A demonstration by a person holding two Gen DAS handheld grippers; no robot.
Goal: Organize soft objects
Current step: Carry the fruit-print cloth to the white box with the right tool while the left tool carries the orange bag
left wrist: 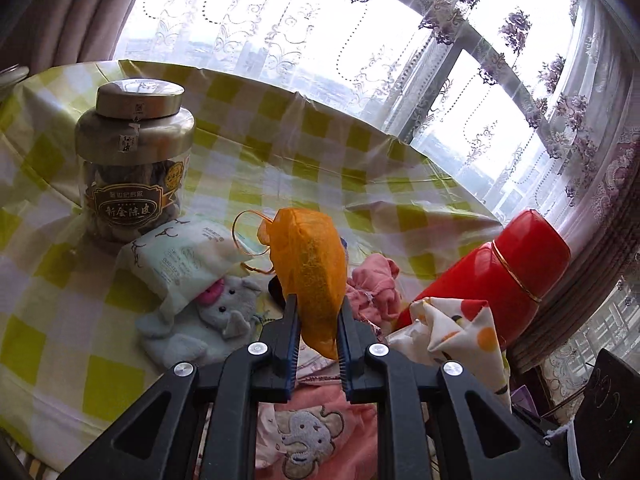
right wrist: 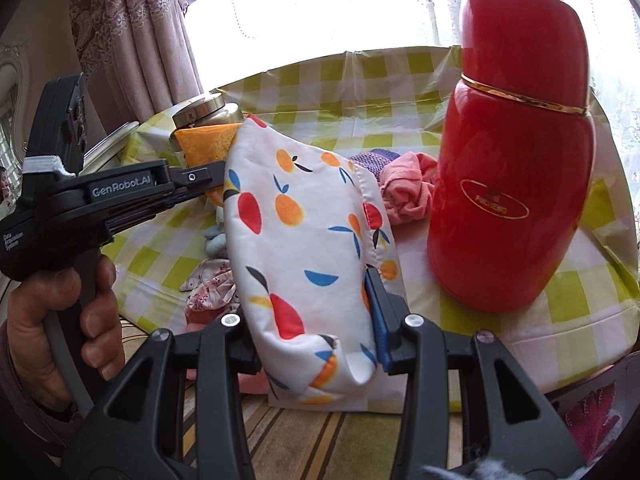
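My left gripper (left wrist: 317, 304) is shut on an orange mesh pouch (left wrist: 310, 268) with a drawstring and holds it above the table. It also shows in the right wrist view (right wrist: 208, 142). My right gripper (right wrist: 308, 280) is shut on a white fruit-print cloth bag (right wrist: 304, 248), held upright just right of the pouch; the bag shows in the left wrist view (left wrist: 452, 328). On the table lie a grey plush elephant (left wrist: 228, 308), a tissue pack (left wrist: 184, 256), a pink garment (left wrist: 376, 280) and a pink elephant-patch cloth (left wrist: 312, 436).
A red thermos (right wrist: 512, 160) stands at the right of the green-checked tablecloth (left wrist: 60, 280). A clear jar with a metal lid (left wrist: 132, 160) stands at the back left. Curtains and a window lie behind the table. A purple knit piece (right wrist: 376, 158) lies behind the pink garment.
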